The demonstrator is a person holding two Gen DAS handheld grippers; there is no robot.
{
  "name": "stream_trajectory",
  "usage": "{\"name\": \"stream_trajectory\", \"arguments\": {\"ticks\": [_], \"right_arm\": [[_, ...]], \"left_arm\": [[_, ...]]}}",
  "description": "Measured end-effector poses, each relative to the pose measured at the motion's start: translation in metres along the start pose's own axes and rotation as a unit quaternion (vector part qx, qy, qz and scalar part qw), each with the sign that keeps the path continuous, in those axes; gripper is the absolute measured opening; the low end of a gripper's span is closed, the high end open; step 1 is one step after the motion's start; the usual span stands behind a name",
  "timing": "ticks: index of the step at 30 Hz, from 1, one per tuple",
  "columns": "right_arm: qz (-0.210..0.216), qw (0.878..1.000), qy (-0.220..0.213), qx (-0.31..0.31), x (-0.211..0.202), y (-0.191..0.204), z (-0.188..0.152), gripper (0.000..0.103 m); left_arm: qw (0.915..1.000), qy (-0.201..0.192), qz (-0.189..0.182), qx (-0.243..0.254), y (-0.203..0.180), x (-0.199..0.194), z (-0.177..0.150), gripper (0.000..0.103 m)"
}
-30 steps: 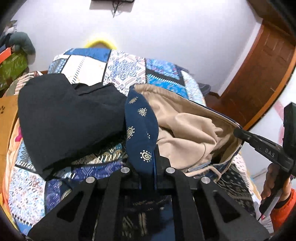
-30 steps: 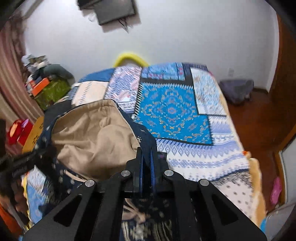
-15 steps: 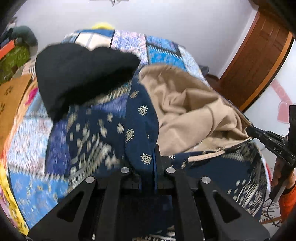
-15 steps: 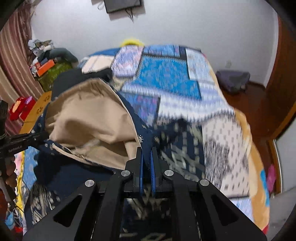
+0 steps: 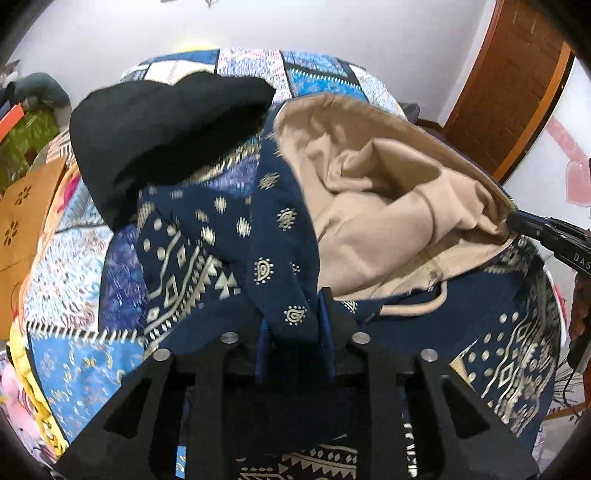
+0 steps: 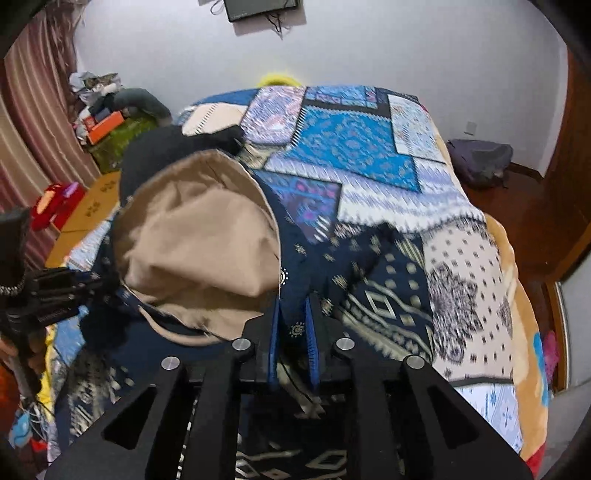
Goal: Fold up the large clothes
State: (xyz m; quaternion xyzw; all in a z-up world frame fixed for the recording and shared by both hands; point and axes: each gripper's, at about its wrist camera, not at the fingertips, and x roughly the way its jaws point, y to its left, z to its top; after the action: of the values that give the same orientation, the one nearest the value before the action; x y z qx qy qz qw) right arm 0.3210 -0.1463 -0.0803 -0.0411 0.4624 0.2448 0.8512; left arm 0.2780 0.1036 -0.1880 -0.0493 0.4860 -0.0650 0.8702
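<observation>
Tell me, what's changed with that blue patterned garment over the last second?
Both grippers carried the blue garment's folded edge down onto the bed, so its tan lining now lies lower and flatter. The left gripper and right gripper have just been opening, the cloth still between their fingers, loose in the left. The black garment beside it stayed put.

I worked in a home bedroom: a bed (image 6: 480,258) under a blue patchwork quilt (image 6: 351,140) filled the room, with a wall-mounted television (image 6: 258,9), striped curtains (image 6: 33,122), a wooden door (image 5: 517,74) and household clutter (image 6: 107,118) piled beside it.
</observation>
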Motion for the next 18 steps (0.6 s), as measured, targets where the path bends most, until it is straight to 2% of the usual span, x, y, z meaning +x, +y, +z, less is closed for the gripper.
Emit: {"name": "stream_trajectory", "arguments": {"ticks": [2, 6, 8, 10, 13, 18], "right_arm": [[0.010, 1.000, 0.002, 0.007, 0.002, 0.002, 0.009, 0.015], [0.028, 0.999, 0.010, 0.020, 0.011, 0.003, 0.028, 0.019], [0.040, 0.999, 0.016, 0.029, 0.018, 0.000, 0.036, 0.029], [0.045, 0.998, 0.022, 0.040, 0.024, -0.003, 0.042, 0.049], [0.047, 0.997, 0.018, 0.060, 0.032, -0.011, 0.052, 0.050], [0.049, 0.995, 0.040, 0.082, 0.058, -0.024, 0.068, 0.050]], "left_arm": [[0.9999, -0.010, -0.006, -0.007, 0.002, -0.003, 0.009, 0.036], [0.9993, -0.026, -0.013, -0.024, 0.008, -0.003, 0.029, 0.041], [0.9988, -0.031, -0.020, -0.032, 0.012, -0.004, 0.037, 0.041], [0.9986, -0.034, -0.021, -0.034, 0.014, -0.001, 0.047, 0.043], [0.9980, -0.038, -0.021, -0.045, 0.021, 0.002, 0.058, 0.044], [0.9954, -0.056, -0.025, -0.074, 0.039, 0.009, 0.074, 0.056]]}}
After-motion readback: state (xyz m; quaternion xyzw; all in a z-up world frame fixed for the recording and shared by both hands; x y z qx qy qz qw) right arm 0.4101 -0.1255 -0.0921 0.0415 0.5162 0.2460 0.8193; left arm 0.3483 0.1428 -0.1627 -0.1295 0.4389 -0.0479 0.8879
